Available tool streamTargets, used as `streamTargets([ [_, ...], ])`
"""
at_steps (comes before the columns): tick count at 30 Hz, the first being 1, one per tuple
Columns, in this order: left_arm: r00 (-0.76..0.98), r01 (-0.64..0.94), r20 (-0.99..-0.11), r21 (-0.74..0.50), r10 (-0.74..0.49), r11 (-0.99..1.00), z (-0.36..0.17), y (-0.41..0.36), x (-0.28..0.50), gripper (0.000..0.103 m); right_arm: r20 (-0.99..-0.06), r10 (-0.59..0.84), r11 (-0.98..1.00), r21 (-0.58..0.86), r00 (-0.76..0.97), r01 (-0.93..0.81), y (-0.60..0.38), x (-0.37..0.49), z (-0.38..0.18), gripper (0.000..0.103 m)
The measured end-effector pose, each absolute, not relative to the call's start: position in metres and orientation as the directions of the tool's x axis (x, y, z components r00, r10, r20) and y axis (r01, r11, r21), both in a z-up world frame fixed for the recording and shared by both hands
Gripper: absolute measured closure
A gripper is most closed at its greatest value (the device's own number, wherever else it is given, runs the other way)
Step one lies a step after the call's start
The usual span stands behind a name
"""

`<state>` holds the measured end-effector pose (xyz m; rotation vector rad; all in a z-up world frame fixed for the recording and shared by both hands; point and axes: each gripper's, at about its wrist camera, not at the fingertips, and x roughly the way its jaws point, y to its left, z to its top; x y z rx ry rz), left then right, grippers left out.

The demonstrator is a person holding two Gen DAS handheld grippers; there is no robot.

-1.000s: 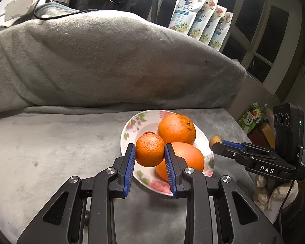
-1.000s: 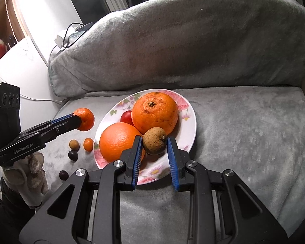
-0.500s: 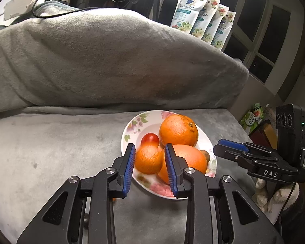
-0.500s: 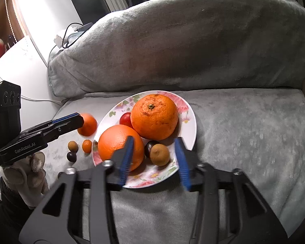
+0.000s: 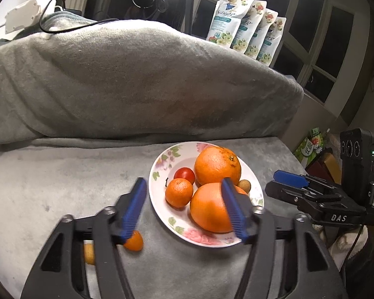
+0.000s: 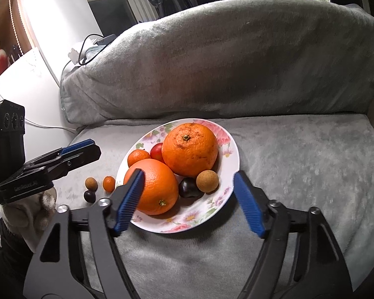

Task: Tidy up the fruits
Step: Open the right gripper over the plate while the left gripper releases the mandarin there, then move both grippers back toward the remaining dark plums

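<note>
A flowered plate [image 5: 159, 174] [image 6: 227, 194] on the grey seat holds two big oranges [image 6: 189, 149] [image 6: 154, 186], a mandarin [image 5: 179, 192], a red tomato [image 5: 184, 174], a dark round fruit [image 6: 189, 188] and a brown longan [image 6: 207, 181]. My left gripper [image 5: 182, 181] hangs over the plate's near left, its jaws opening, nothing touching the pads. My right gripper [image 6: 189, 173] hovers over the plate's near edge, jaws also opening, with nothing in them. Left of the plate lie a small orange fruit [image 6: 109, 184], a brown one [image 6: 91, 184] and a dark one [image 6: 89, 195].
A grey blanket-covered backrest [image 5: 137, 79] rises behind the seat. Refill pouches [image 5: 246, 27] stand on the sill behind it. A white power strip with cables [image 5: 27, 12] lies at the back left. A gloved hand [image 6: 27, 211] holds the left gripper.
The left gripper let go of the mandarin, which now lies on the plate. The right gripper let go of the brown longan, now beside the dark fruit. Both jaws have spread.
</note>
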<state>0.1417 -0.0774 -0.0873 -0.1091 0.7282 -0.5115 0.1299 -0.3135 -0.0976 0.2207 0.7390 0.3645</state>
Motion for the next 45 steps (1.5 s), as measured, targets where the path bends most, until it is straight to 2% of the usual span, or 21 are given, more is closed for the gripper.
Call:
streamTargets([
  [3,0.638,0.398,-0.605,-0.270,-0.476,0.877,-0.085,-0.076,0.142,0.026,-0.606,0.395,0.916,0.318,0.690,-0.244,-0.314,0.128,-0.096,0.015],
  [4,0.641,0.396,-0.604,-0.268,-0.473,0.878,-0.084,-0.076,0.142,0.026,-0.607,0.391,0.918,0.317,0.692,-0.240,-0.314,0.127,-0.095,0.014],
  [22,0.680,0.392,-0.584,-0.220,-0.442,0.893,-0.072,-0.076,0.127,0.026,-0.591,0.361,0.928,0.302,0.721,-0.218,-0.316,0.120,-0.088,0.005],
  [45,0.753,0.315,-0.545,-0.194,-0.369,0.929,-0.061,-0.030,0.091,0.026,-0.532,0.387,0.920,0.274,0.753,-0.280,-0.298,0.098,-0.069,0.004],
])
